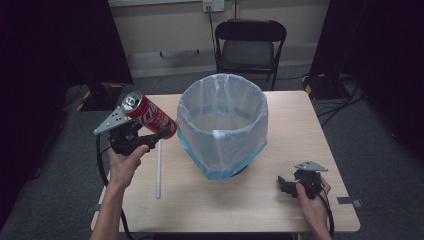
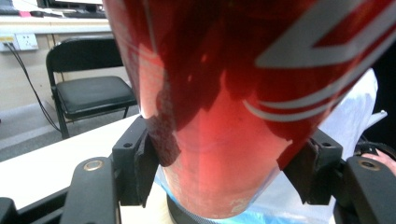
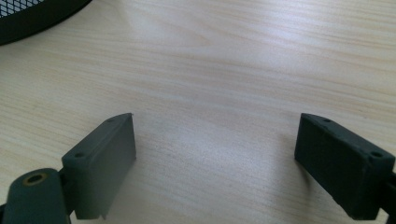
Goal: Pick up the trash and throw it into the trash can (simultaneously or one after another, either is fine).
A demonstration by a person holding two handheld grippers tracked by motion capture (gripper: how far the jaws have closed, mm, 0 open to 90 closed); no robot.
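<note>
A wooden table (image 1: 260, 200) holds a lined bin (image 1: 222, 125) in its middle. Near the left edge, the left gripper (image 1: 150, 134) squeezes a red can (image 1: 150, 116), tilted in the air. It might slip and miss the bin. The right gripper (image 1: 287, 186) rests wide apart near the right corner.

The left gripper (image 1: 150, 131) is raised above the table's left side, its jaws clamped on a tilted red can (image 1: 149, 115), the left hand (image 1: 125, 162) gripping from below. The right gripper (image 1: 286, 184) rests low at the near right, jaws spread wide with nothing between them, held by the right hand (image 1: 314, 197).
</note>
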